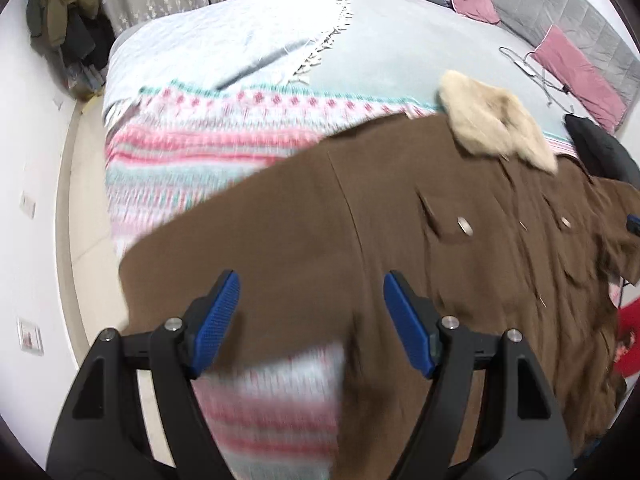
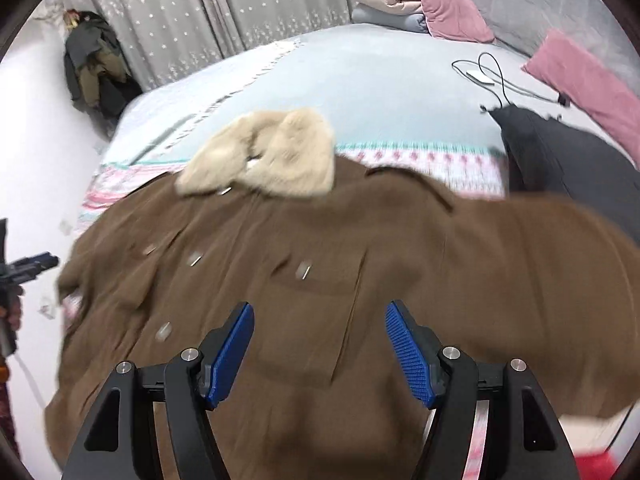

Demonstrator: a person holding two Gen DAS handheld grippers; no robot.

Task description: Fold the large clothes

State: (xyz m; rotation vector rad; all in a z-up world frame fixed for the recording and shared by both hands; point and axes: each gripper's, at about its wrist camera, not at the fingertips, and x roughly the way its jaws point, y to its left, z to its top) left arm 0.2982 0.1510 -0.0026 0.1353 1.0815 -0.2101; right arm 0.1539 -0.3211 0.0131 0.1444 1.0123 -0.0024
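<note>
In the left wrist view, the left gripper [image 1: 312, 320] hangs with its jaws spread wide and nothing between them, over the large brown woollen coat with a cream fur collar [image 1: 400, 240]. The coat lies spread face up on the pink, white and mint patterned knit blanket [image 1: 208, 140], filling the picture from 3 to 7 o'clock, its fur collar [image 1: 496, 128] at about 2 o'clock. It looks thick and heavy, soft but with some body, so it should drape slowly and hold a crease poorly. Its near hem edge at 7 o'clock, or the sleeve, seems the best place to pinch, since a flat panel gives the pads little to bite. The metal buttons [image 1: 465, 226] could snag. A black cable with a white charger [image 1: 528, 66] lies on the grey bedsheet [image 1: 400, 52] at 1 o'clock, well apart from the coat.

In the right wrist view, the right gripper [image 2: 320, 344] is likewise released and empty above the coat's front pocket panel. One sleeve runs out blurred toward 3 o'clock. A black folded garment [image 2: 560, 160] sits at 2 o'clock, just beside the coat's shoulder, and may crowd a fold made that way. Pink pillows [image 2: 588, 84] lie farther off. The left gripper shows at 9 o'clock.
</note>
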